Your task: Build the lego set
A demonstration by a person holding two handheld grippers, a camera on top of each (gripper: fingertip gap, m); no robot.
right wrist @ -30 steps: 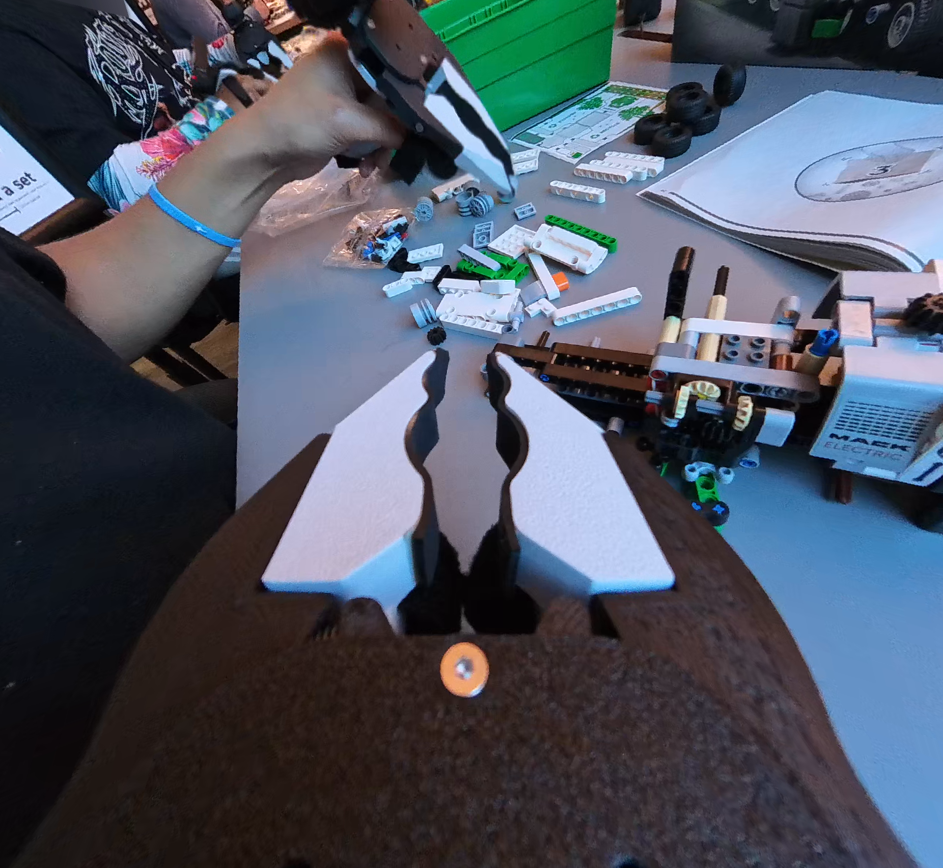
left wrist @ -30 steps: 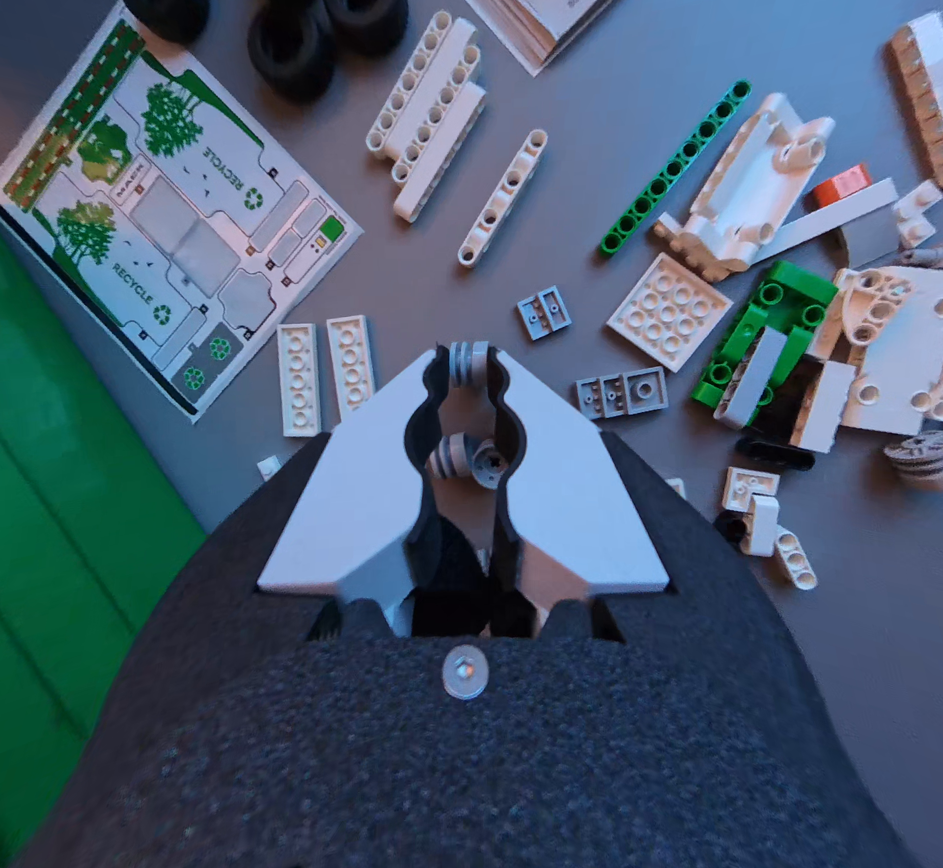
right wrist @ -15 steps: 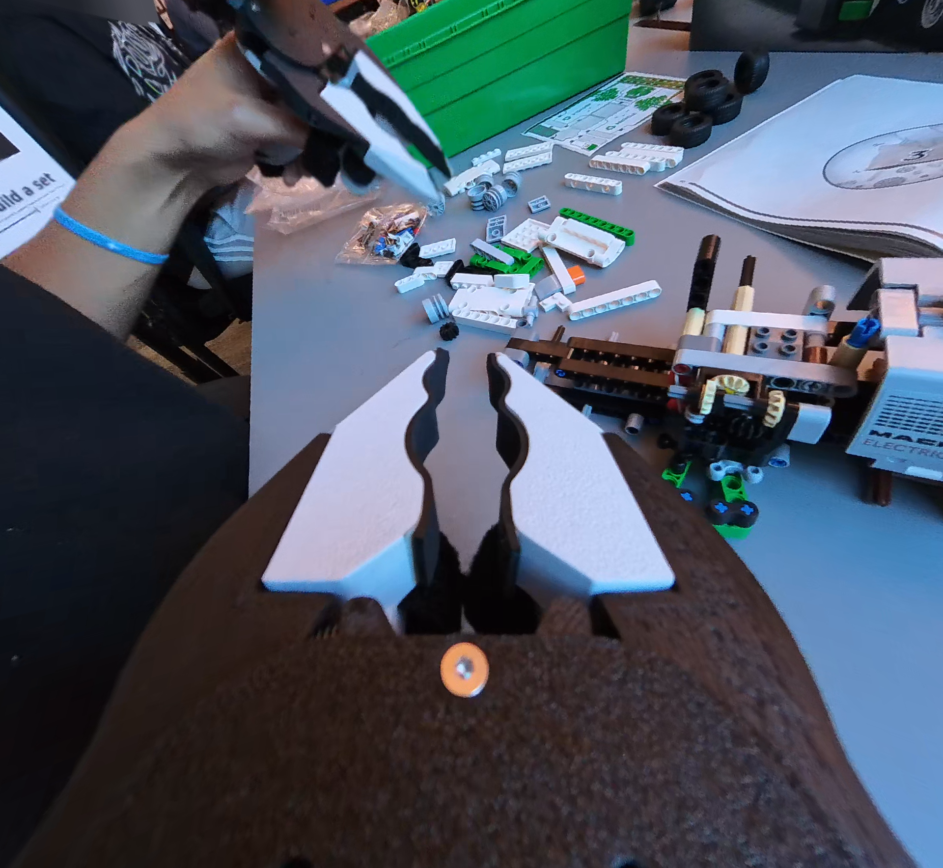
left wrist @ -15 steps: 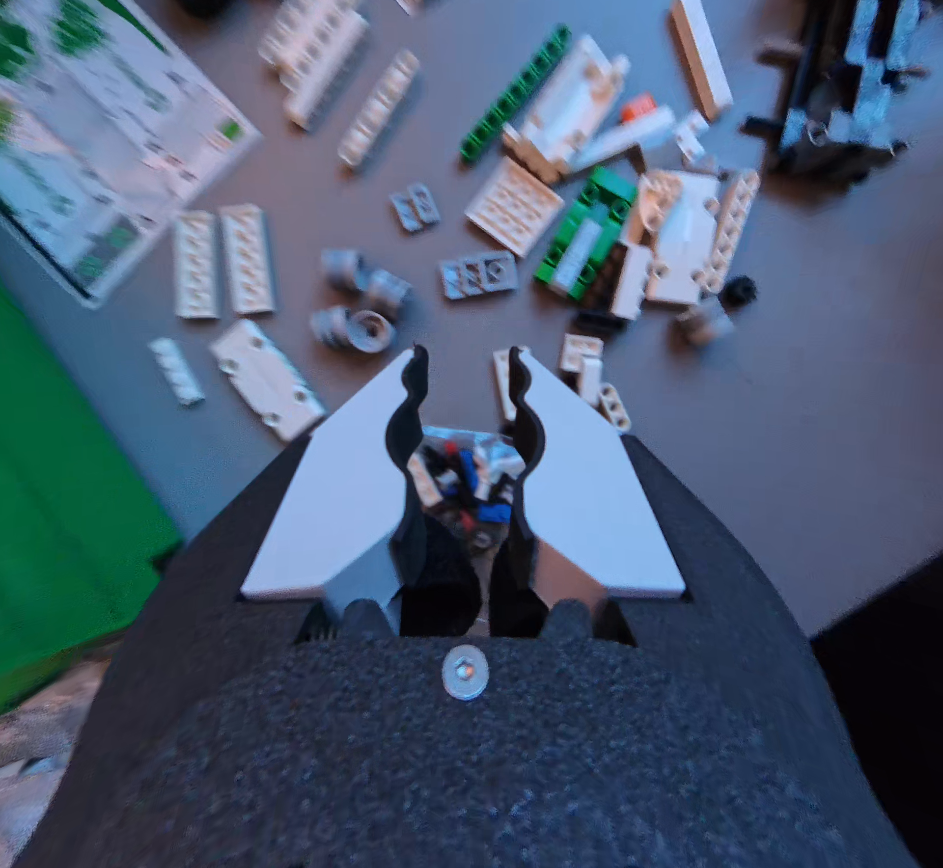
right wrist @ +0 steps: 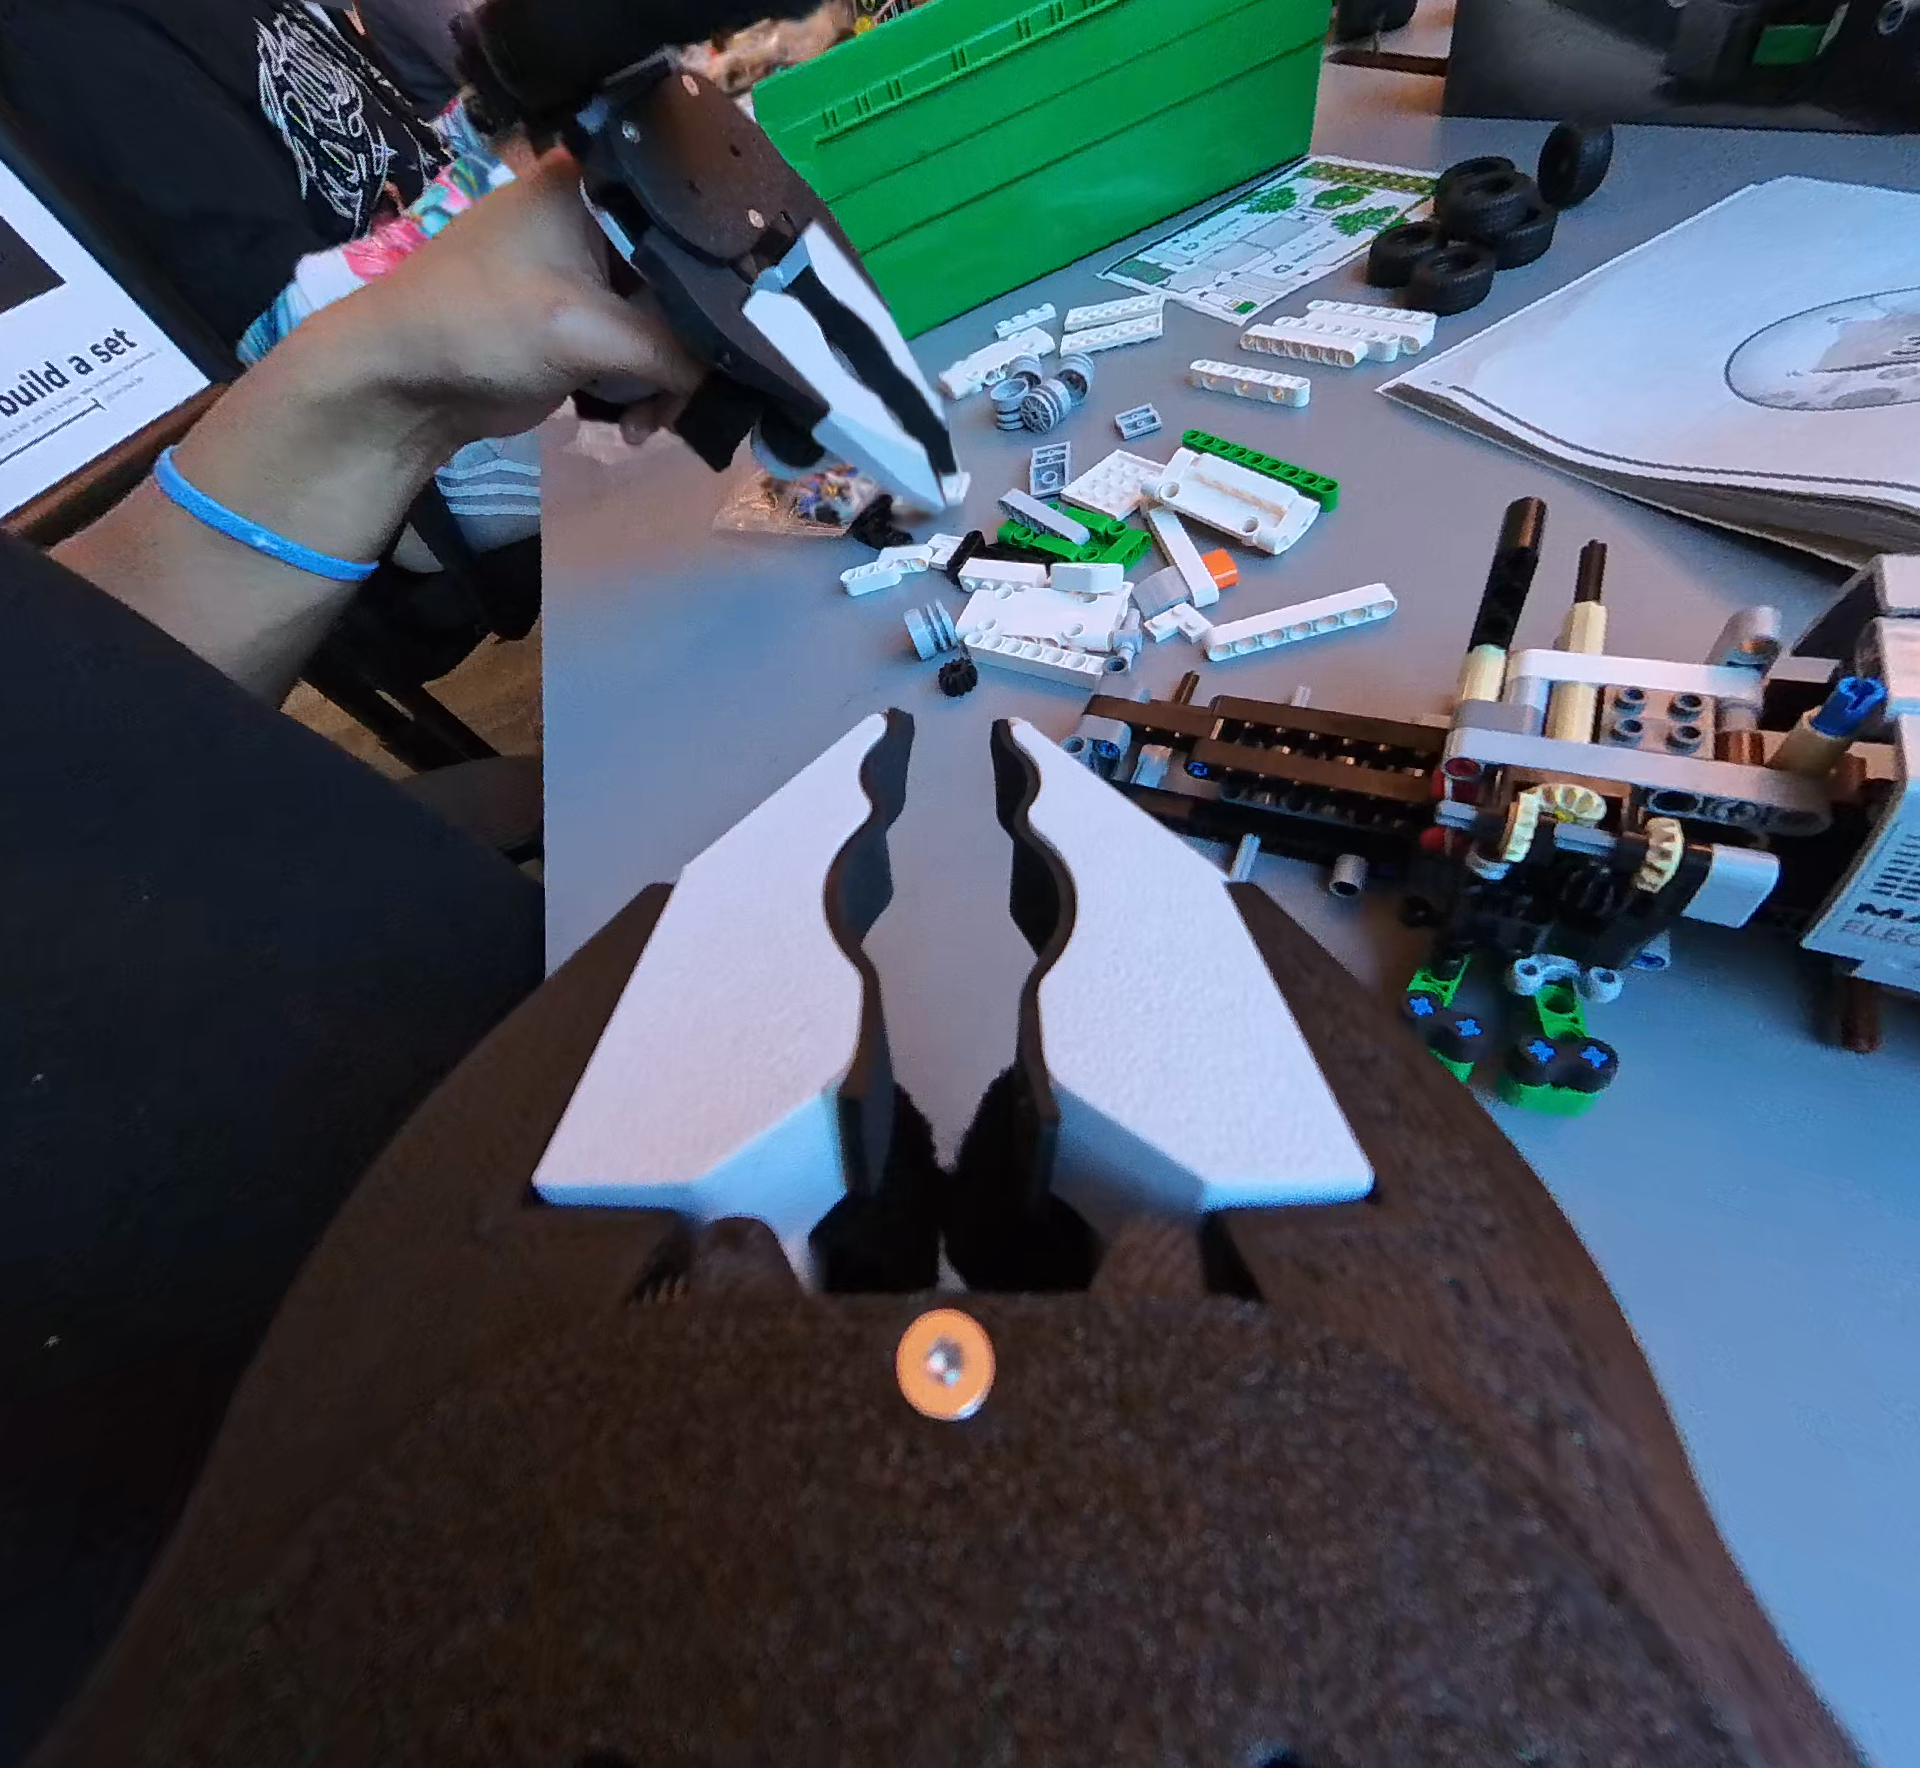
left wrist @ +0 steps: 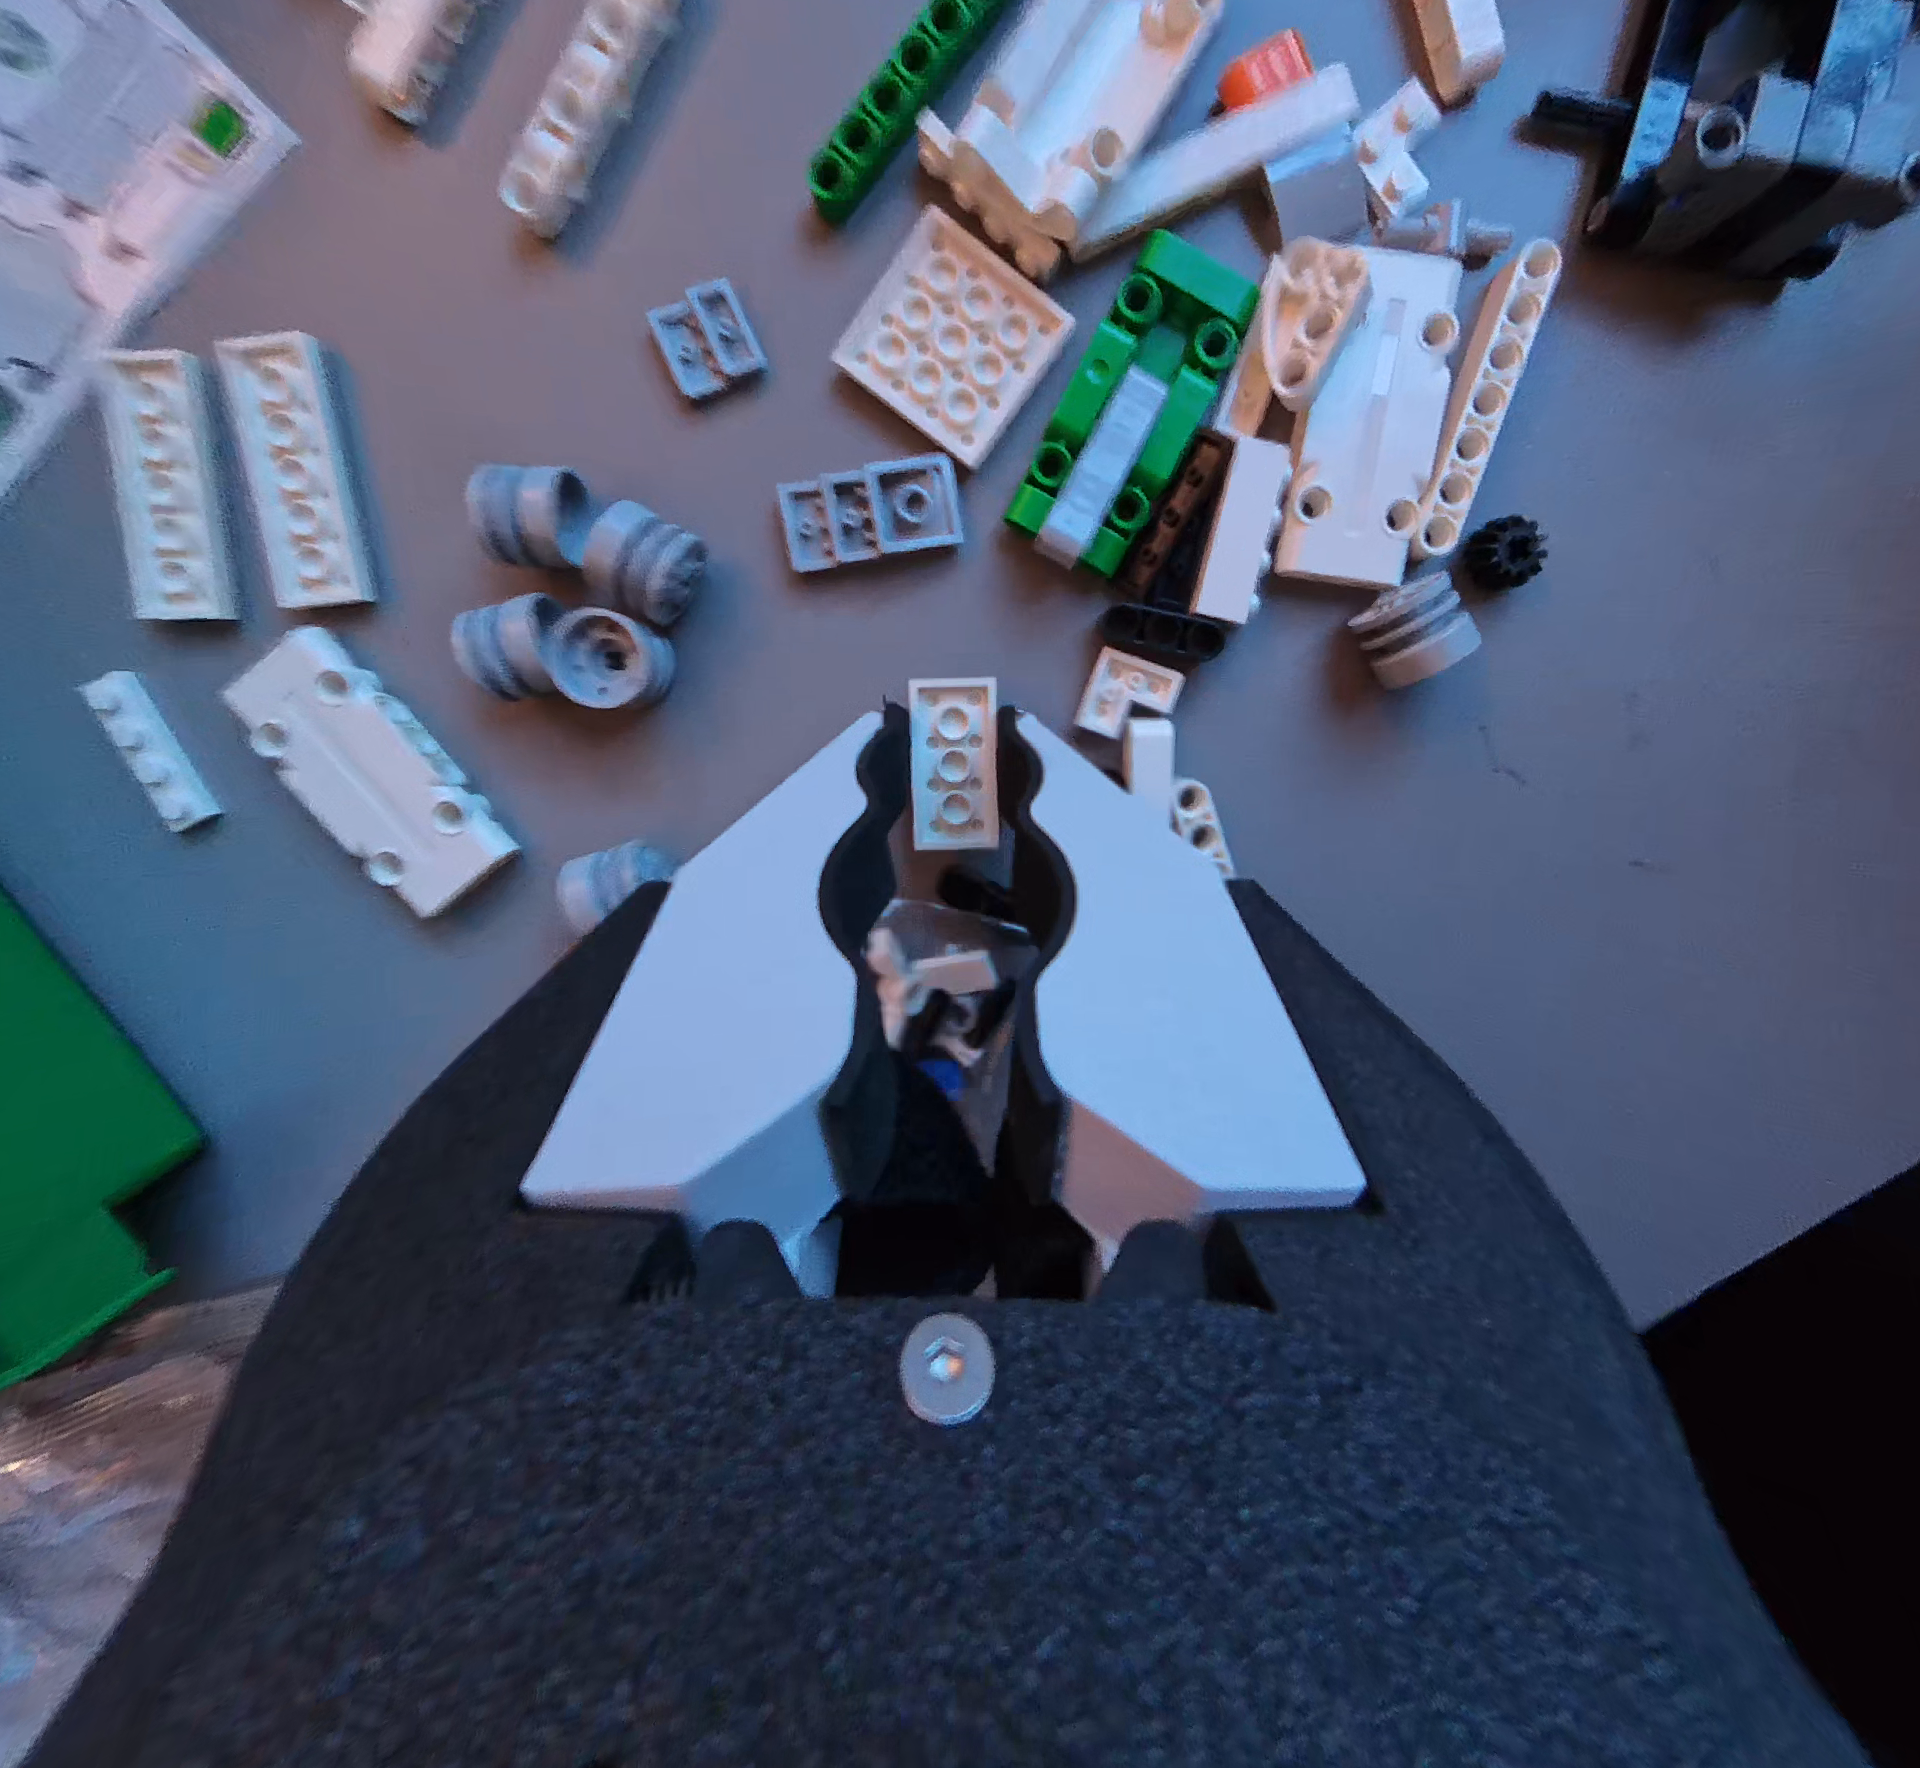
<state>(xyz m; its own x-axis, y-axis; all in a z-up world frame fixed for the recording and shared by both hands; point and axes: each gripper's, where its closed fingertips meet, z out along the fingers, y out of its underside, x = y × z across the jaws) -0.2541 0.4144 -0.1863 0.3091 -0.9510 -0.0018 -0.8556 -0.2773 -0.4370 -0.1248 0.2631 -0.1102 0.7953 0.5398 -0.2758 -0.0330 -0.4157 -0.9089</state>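
Observation:
My left gripper (left wrist: 948,716) points down at the grey table, its fingers closed on the sides of a small white plate (left wrist: 952,762) lying studs-down. It also shows in the right wrist view (right wrist: 940,487), held by a hand, with its tip at the near edge of the loose parts pile (right wrist: 1091,555). My right gripper (right wrist: 943,731) is open and empty, hovering over bare table just left of the partly built black truck chassis (right wrist: 1558,783). The chassis end also shows in the left wrist view (left wrist: 1766,56).
Grey wheel hubs (left wrist: 582,575), white beams and plates lie left of the left gripper. A bag of small parts (right wrist: 790,497) sits under it. A green bin (right wrist: 1039,108), sticker sheet (right wrist: 1268,232), black tyres (right wrist: 1475,232) and instruction booklet (right wrist: 1714,368) are farther back. My hands' fingertips stand some 20 cm from each other.
My left gripper left the grey wheel hubs, swung right, came down over the white plate and narrowed onto it. My right gripper stayed open and barely moved.

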